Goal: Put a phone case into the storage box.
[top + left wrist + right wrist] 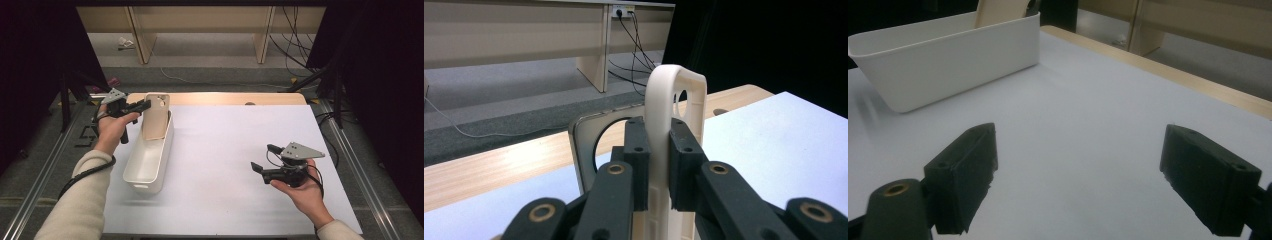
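1. While the left gripper [145,104] is clamped on the beige lid [155,116], its jaws press the lid's edge from both sides; in the left gripper view the lid [672,130] stands upright between the pads, and its lower part is cut off by the bottom of that view.
2. One lid is in hand. It has a rounded top with a round hole near that end, and it leans tilted over the far end of the white bin [142,165], its lower edge down inside the bin, where I cannot tell what it rests on.
3. One white bin lies long and narrow on the left part of the worktop [230,150]. Its inside looks bare in the high view, though the far end is hidden behind the lid.
4. In the left gripper view a second flat beige piece with a round cut-out [591,145] stands behind the jaws; most of it is covered, and what it is cannot be made out.
5. The right gripper [262,169] is held low above the worktop's right half with its jaws spread wide and nothing between them, well apart from the bin.
6. In the right gripper view the bin [948,55] sits far off at upper left, with the lid's lower part [998,12] rising from it and cut off by the top edge.
7. Two hands, two grippers; each forearm wears a cream sleeve [80,205].
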`<state>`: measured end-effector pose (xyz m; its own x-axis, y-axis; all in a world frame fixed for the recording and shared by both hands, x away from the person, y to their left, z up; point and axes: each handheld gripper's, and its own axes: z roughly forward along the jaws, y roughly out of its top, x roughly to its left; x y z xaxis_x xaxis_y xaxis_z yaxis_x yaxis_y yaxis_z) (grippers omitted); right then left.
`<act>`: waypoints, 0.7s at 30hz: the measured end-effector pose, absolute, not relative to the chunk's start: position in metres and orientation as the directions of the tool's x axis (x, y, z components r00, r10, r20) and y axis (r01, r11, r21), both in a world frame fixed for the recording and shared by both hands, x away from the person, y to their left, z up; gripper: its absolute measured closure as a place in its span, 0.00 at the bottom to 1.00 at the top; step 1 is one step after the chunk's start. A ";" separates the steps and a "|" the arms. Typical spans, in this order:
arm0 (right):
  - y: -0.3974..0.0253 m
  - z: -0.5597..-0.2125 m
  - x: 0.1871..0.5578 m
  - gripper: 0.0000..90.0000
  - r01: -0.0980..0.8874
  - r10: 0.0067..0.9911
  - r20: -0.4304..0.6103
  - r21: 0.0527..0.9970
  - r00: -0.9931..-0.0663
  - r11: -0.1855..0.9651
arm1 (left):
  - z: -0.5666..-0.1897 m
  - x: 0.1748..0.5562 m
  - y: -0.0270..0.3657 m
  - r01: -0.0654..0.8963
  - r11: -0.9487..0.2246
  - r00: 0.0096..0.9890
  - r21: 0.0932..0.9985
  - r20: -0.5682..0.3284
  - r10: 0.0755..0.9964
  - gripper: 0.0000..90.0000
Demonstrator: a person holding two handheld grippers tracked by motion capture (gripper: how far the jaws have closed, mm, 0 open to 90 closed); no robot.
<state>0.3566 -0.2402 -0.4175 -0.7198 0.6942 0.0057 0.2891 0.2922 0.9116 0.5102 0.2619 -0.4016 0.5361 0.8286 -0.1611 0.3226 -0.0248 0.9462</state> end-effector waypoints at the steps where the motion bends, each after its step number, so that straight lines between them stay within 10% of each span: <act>1: -0.240 -0.418 0.357 0.18 0.290 0.694 0.006 0.911 -0.720 0.293 | -0.402 0.510 0.262 0.326 -0.025 0.535 0.945 -0.162 0.829 0.90; 21: -0.240 -0.418 0.357 0.18 0.289 0.693 0.006 0.911 -0.721 0.293 | -0.415 0.514 0.262 0.355 -0.017 0.524 0.935 -0.183 0.832 0.90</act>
<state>0.3566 -0.2399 -0.4176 -0.7209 0.6930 0.0057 0.2889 0.2931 0.9114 0.5144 0.2624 -0.4151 0.5235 0.8321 -0.1832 0.3547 -0.0173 0.9348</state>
